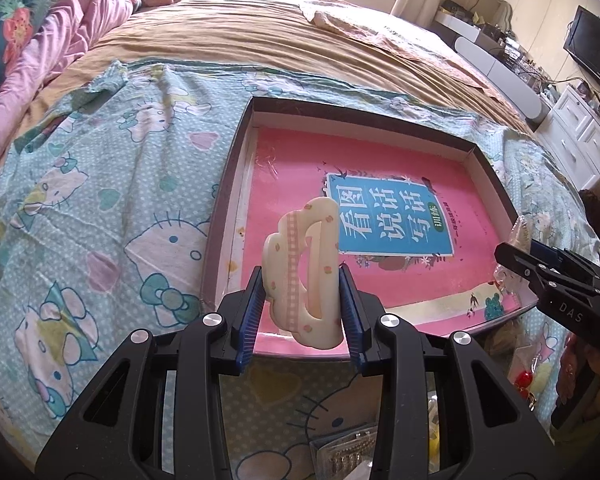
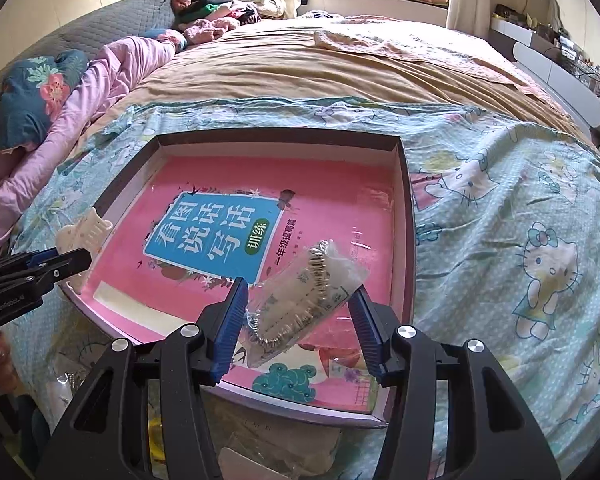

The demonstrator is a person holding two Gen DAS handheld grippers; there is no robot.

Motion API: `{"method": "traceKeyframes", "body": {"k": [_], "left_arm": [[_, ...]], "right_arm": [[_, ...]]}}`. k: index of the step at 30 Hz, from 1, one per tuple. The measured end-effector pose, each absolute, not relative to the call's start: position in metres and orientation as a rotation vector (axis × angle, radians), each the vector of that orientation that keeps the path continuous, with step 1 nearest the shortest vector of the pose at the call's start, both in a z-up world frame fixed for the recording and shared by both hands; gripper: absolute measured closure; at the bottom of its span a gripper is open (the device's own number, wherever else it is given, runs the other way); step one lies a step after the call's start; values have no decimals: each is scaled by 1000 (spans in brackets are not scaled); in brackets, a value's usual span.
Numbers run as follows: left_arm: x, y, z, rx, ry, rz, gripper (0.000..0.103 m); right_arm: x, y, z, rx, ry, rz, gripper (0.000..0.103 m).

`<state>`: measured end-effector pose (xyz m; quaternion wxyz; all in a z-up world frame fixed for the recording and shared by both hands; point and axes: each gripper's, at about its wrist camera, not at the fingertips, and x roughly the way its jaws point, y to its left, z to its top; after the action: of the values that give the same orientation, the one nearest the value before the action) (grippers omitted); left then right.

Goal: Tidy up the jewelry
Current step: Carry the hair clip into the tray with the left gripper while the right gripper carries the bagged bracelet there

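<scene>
Hovering inside tray rim [image 1: 236,160]: clip [image 1: 304,276], bag [image 2: 308,296]

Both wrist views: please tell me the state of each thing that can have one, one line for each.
Left gripper: shut on the hair claw.
Hair claw: held above the tray.
Right gripper: shut on the bagged bracelet.
Bagged bracelet: held above the tray.
Tray: open, pink book lying flat inside.

Support surface: bed

The bed [image 2: 300,68] carries a tan blanket [image 2: 284,60] far, a Hello Kitty sheet [image 2: 500,208] near, a pink quilt [image 2: 100,88] left; a shallow box [image 2: 404,216] rests on the sheet.
</scene>
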<state>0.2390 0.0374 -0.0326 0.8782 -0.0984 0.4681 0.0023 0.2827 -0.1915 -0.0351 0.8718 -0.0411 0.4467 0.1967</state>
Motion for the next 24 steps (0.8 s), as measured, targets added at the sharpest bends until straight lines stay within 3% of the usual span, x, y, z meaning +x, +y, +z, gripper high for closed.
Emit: {"method": "traceKeyframes", "body": {"k": [9,11,13,17,21,24], "left_arm": [[246,33,-35,-198,976,0,75],[247,32,-35,-198,978,0,75],[248,32,-36,-198,980,2,75],[249,32,-37,-193,986,9,74],[248,32,-35,-190,979,10,71],[246,32,-31,-198,970,9,57]], "right_arm": [[283,-194,-40,-59,953,416,49],[282,-196,-40,-51,957,418,43],[279,-199,-37,-37,939,414,25],[271,-208,-30,-9,918,409,20],[263,-219,-20,21,897,401,18],[256,-224,-11,24,874,393,16]]}}
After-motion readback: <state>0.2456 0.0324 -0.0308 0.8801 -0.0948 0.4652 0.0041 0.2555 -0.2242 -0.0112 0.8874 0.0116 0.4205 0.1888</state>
